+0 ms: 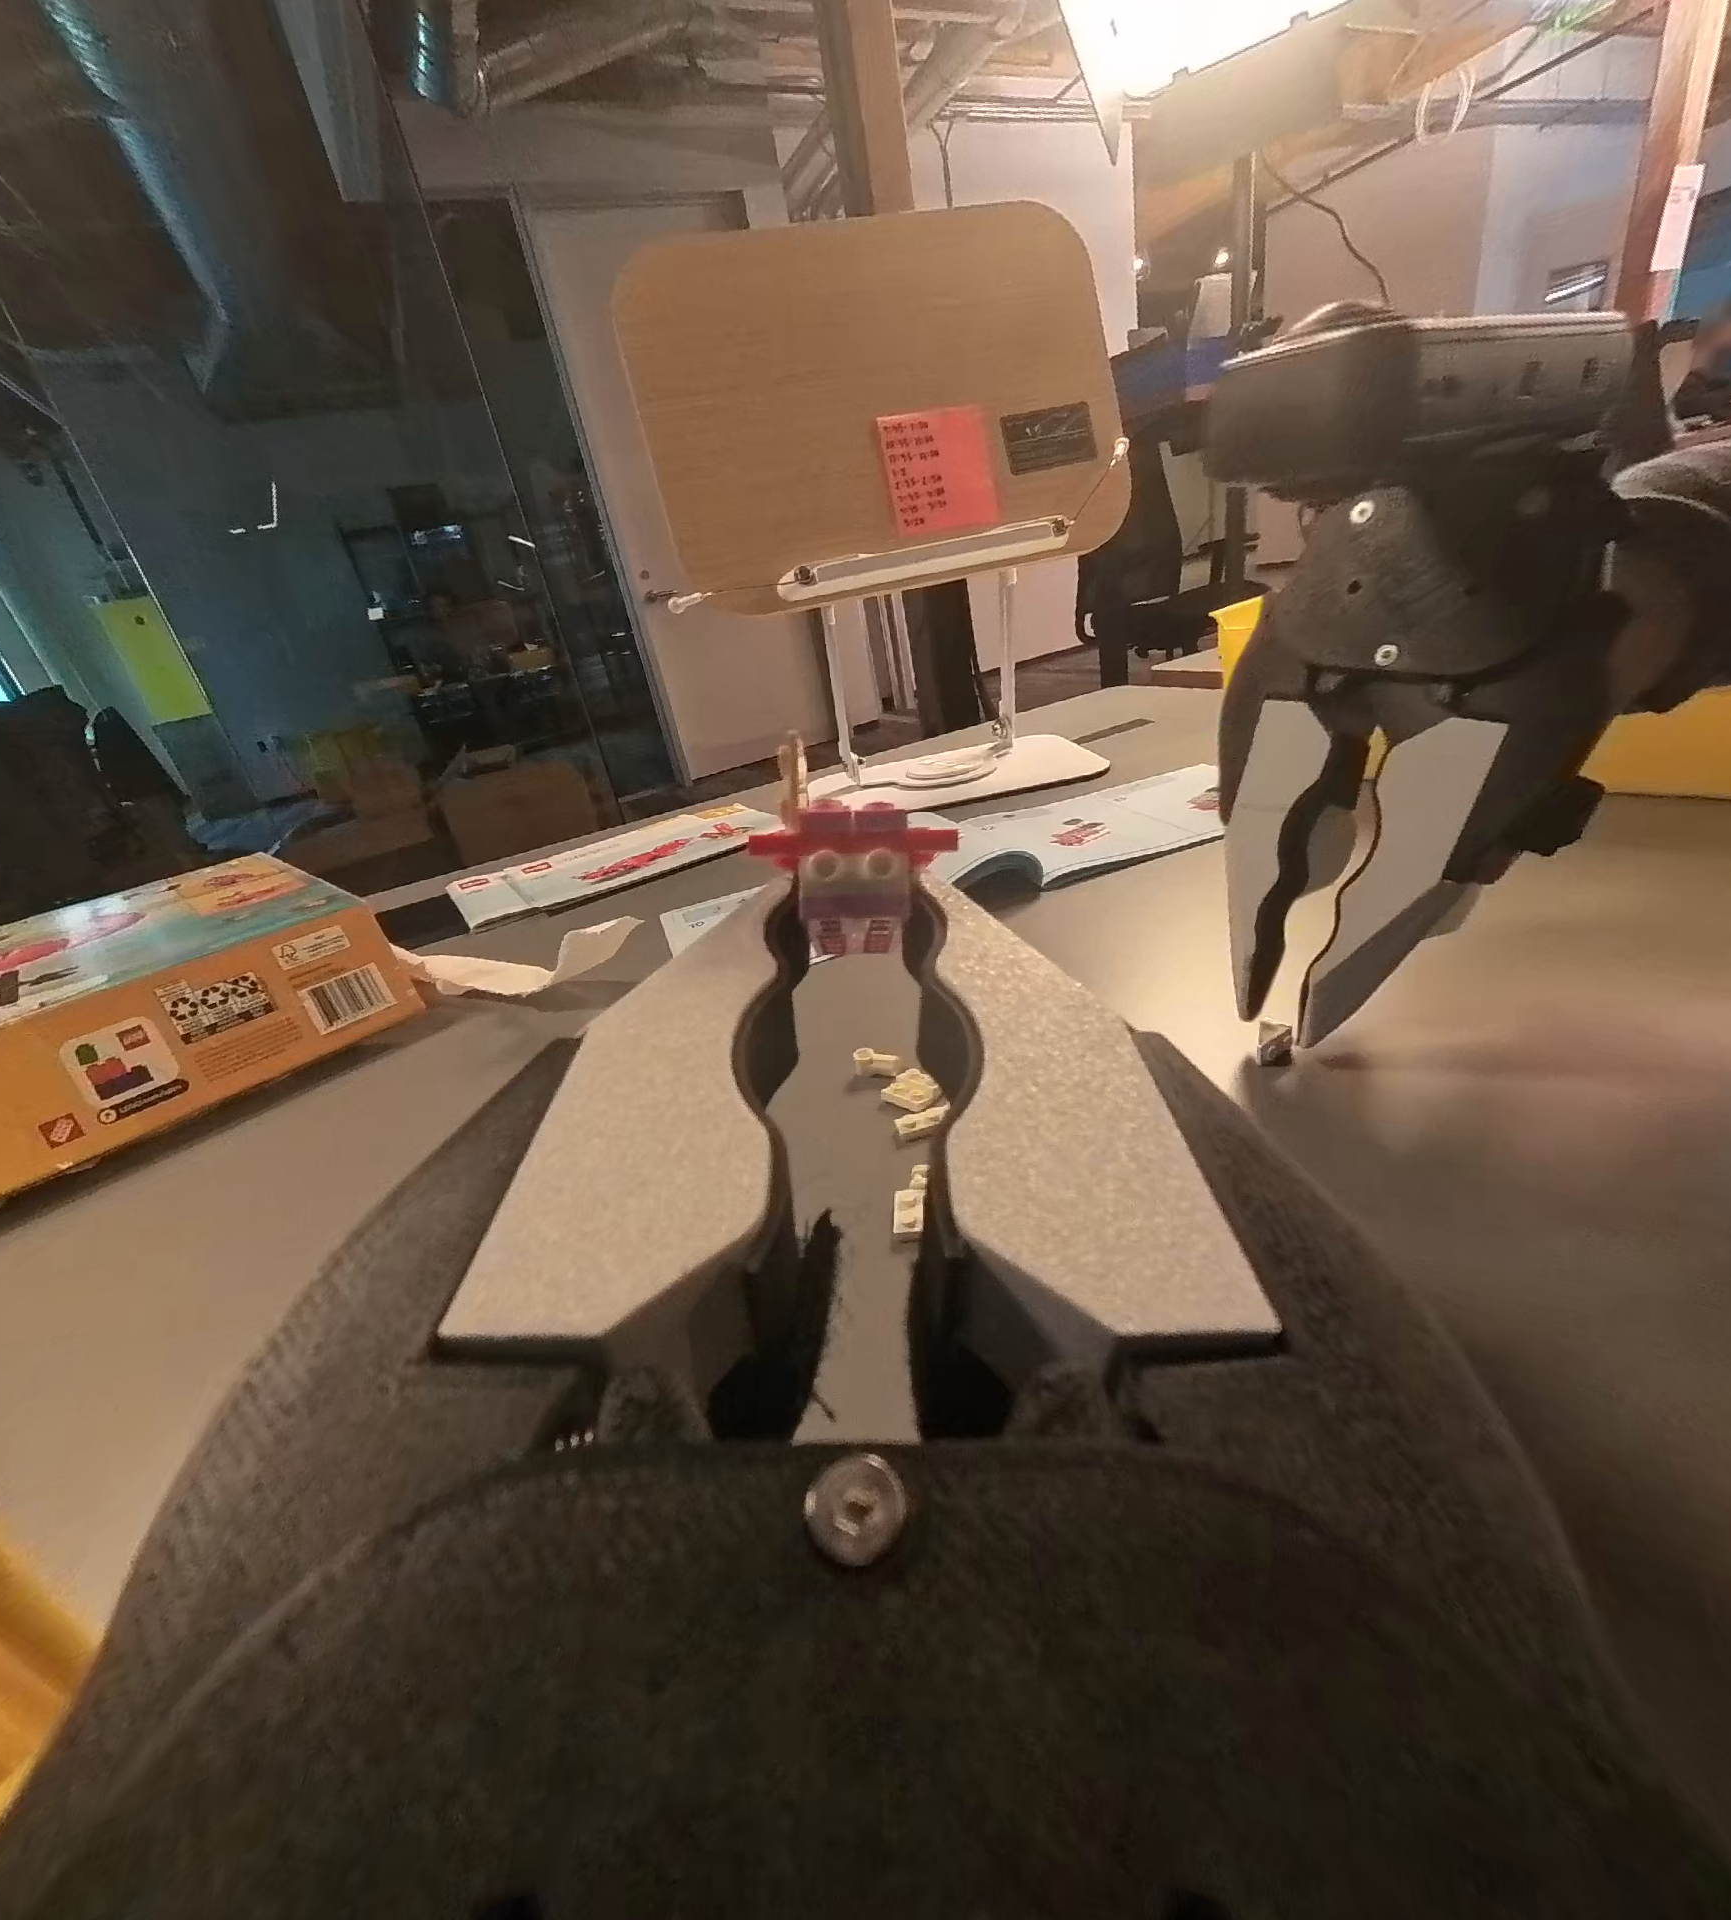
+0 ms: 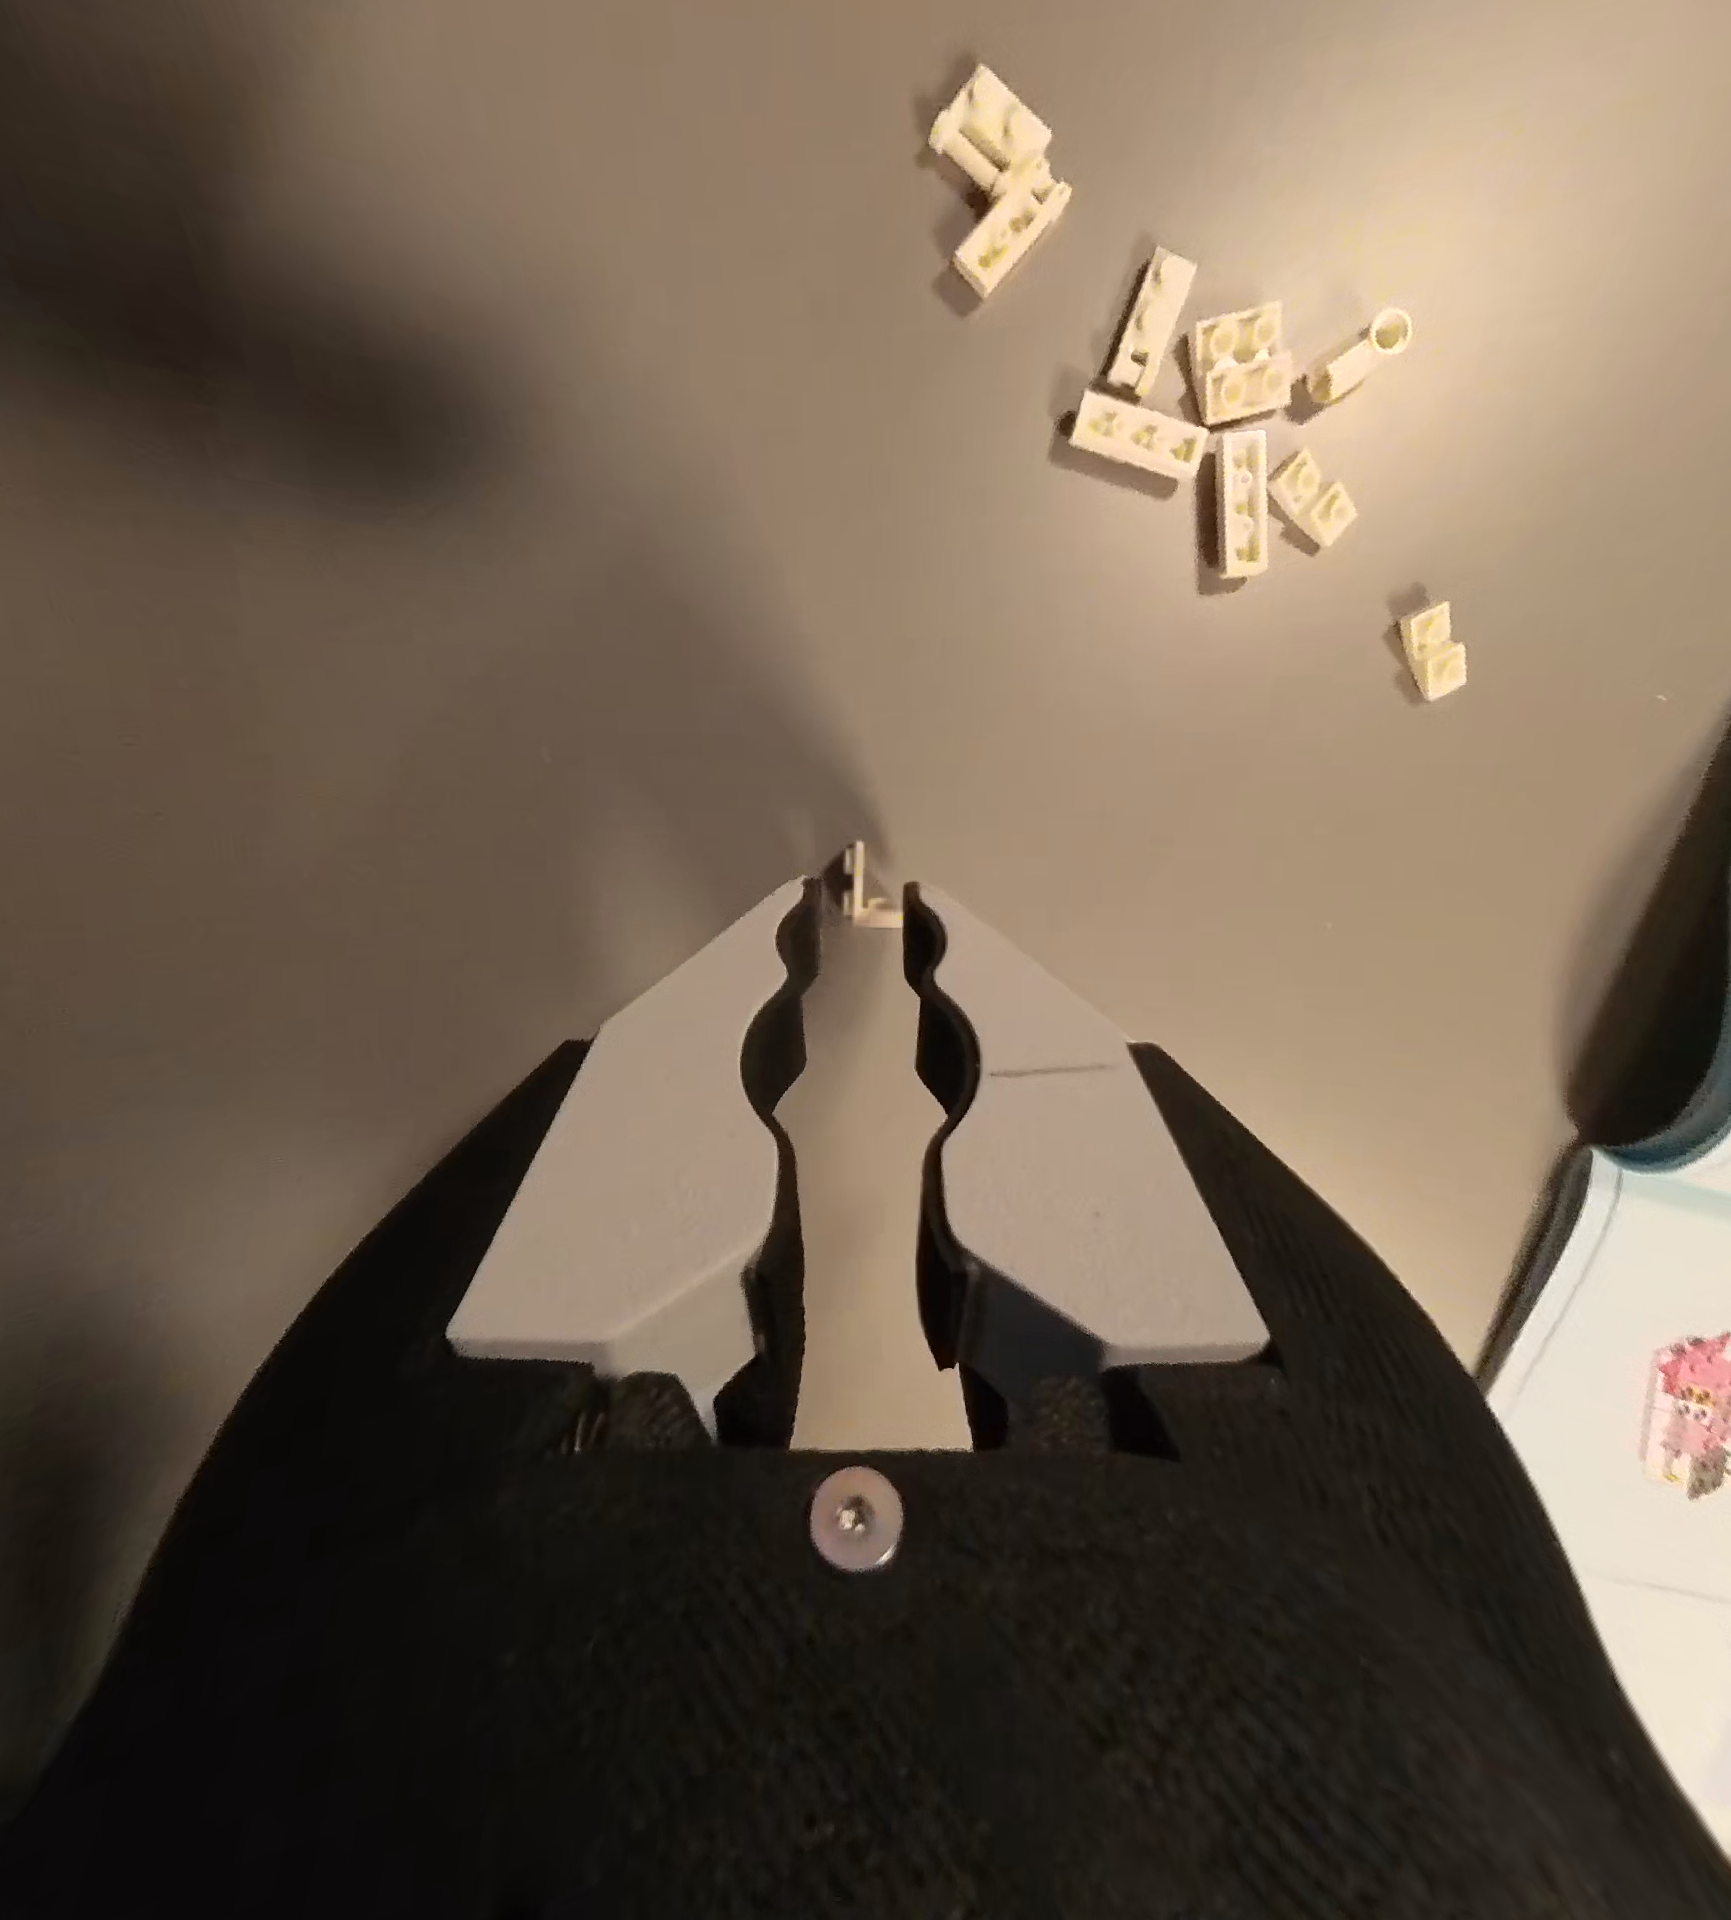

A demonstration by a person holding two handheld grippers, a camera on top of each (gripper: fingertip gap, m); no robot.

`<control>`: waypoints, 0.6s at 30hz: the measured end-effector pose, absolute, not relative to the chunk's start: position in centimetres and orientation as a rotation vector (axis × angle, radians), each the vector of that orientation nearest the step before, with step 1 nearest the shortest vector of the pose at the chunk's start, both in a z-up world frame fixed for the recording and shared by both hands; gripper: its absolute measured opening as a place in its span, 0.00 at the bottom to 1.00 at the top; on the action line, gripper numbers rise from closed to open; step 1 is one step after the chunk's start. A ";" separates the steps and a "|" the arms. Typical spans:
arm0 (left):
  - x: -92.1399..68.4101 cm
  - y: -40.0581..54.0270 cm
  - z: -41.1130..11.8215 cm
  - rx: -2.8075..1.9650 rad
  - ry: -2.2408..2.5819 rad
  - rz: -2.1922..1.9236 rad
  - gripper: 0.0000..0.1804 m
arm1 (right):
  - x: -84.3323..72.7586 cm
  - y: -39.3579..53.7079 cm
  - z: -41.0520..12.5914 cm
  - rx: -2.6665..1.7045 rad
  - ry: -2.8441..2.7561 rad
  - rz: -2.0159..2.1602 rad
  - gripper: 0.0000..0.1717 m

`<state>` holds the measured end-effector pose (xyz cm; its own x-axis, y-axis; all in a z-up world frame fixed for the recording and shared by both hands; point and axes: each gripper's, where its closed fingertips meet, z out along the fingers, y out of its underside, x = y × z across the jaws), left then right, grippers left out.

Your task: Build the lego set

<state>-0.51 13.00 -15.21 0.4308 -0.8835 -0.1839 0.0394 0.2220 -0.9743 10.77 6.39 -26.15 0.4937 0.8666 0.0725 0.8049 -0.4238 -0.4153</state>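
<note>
My left gripper (image 1: 856,920) is shut on a small brick model (image 1: 856,878) with a red top, a white studded middle and a purple and red base, held above the grey table (image 1: 1515,1299). My right gripper (image 2: 861,891) points down at the table with its tips around a tiny white L-shaped brick (image 2: 873,914). The brick lies by the right finger, with a gap between it and the left finger, so the jaws are open. The left wrist view shows this gripper (image 1: 1279,1023) at the right, tips at the same brick (image 1: 1274,1047).
Several loose white bricks (image 2: 1225,416) lie on the table; they also show between my left fingers (image 1: 908,1101). An orange toy box (image 1: 144,1018), torn paper (image 1: 518,971), open instruction booklets (image 1: 1079,842), a wooden book stand (image 1: 861,405) and a yellow bin (image 1: 1713,758) stand around. About 15 cm separates my left fingertips from my right.
</note>
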 end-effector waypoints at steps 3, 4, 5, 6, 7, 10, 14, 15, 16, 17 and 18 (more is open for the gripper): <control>-0.5 12.9 -15.2 -1.171 0.921 -0.783 0.09 | 10.4 6.5 -26.3 -2.343 -1.418 0.211 0.07; -0.4 12.9 -15.3 -1.171 0.923 -0.782 0.09 | 10.3 6.6 -26.3 -2.349 -1.426 0.211 0.07; -0.4 12.9 -15.3 -1.171 0.925 -0.782 0.09 | 10.3 6.6 -26.3 -2.359 -1.433 0.209 0.07; -0.4 12.9 -15.3 -1.171 0.926 -0.782 0.09 | 10.3 6.6 -26.5 -2.373 -1.441 0.201 0.06; -0.4 12.9 -15.3 -1.171 0.926 -0.783 0.09 | 10.4 6.5 -26.6 -2.391 -1.451 0.192 0.04; -0.4 12.9 -15.3 -1.170 0.927 -0.786 0.09 | 10.4 6.6 -26.5 -2.418 -1.440 0.204 0.00; -0.4 12.7 -14.8 -1.147 0.910 -0.817 0.09 | 6.8 7.7 -20.6 -2.068 -1.265 0.497 0.00; -0.5 12.7 -14.4 -1.140 0.884 -0.843 0.09 | 5.4 7.7 -17.7 -1.893 -1.205 0.605 0.00; -0.5 12.7 -14.0 -1.139 0.860 -0.885 0.09 | 4.2 7.4 -14.8 -1.717 -1.141 0.716 0.00; -0.4 12.5 -13.7 -1.140 0.837 -0.943 0.09 | 3.4 6.8 -12.3 -1.577 -1.076 0.826 0.00; -0.1 12.2 -13.3 -1.144 0.807 -1.016 0.09 | 2.8 6.4 -10.7 -1.475 -1.022 0.921 0.00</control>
